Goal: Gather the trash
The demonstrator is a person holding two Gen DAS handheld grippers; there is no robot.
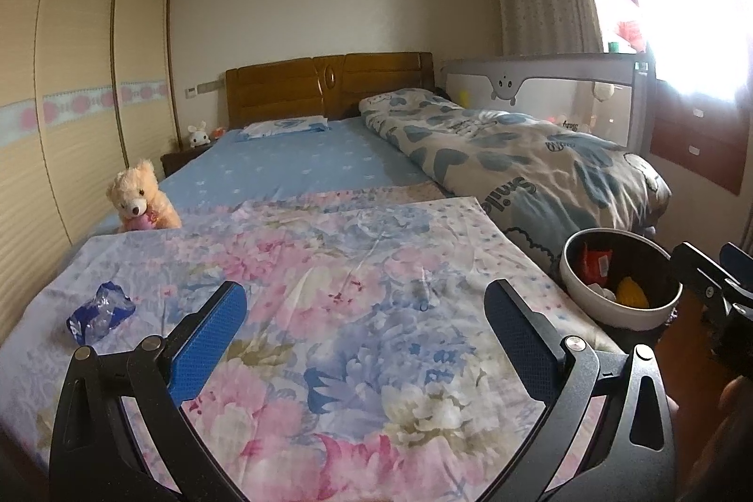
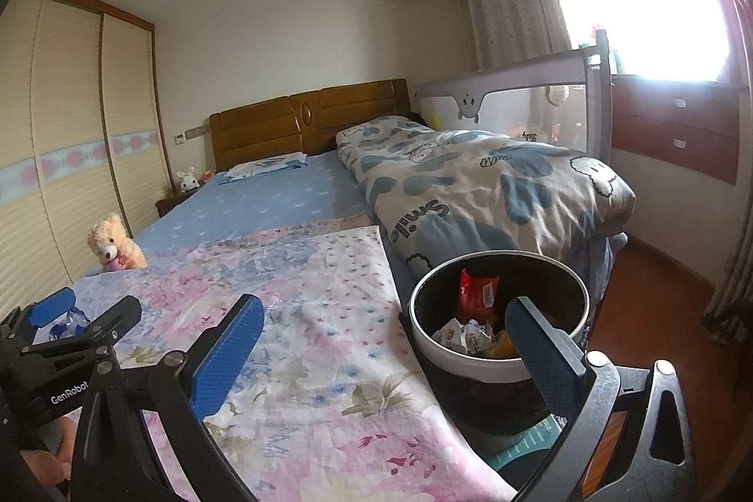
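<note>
Left gripper (image 1: 364, 328) up close, blue pads (image 1: 207, 342) wide apart, nothing between them. Right gripper (image 2: 390, 342) the same: wide apart and holding nothing, its right pad in front of the bin's near rim.

Under both, a flowery sheet (image 1: 329, 290) spread flat on the foot of the bed, with lots of bare room in the middle. Sheet's far edge at 12 o'clock, blue bedsheet (image 1: 282, 168) past it. Sheet's right edge at 3 o'clock, dropping off toward the wooden floor (image 2: 659, 299).

Crumpled blue wrapper (image 1: 101, 311) on the flowery sheet at 9 o'clock from the left gripper, near the left pad but not touching it, close to the sheet's left edge. In the right wrist view, mostly hidden behind the left gripper's pads.

Round trash bin (image 1: 576, 290) with a white rim at 2 o'clock from the left gripper, just past the bed's right edge. Inside: a red packet (image 2: 477, 290), crumpled white paper (image 2: 463, 335), something yellow (image 1: 633, 292).

Teddy bear (image 1: 139, 198) at 10 o'clock, on the bed's left edge. Rolled quilt (image 1: 517, 154) along the right side at 1 o'clock. Wooden headboard (image 1: 329, 83) far off at 12 o'clock.
</note>
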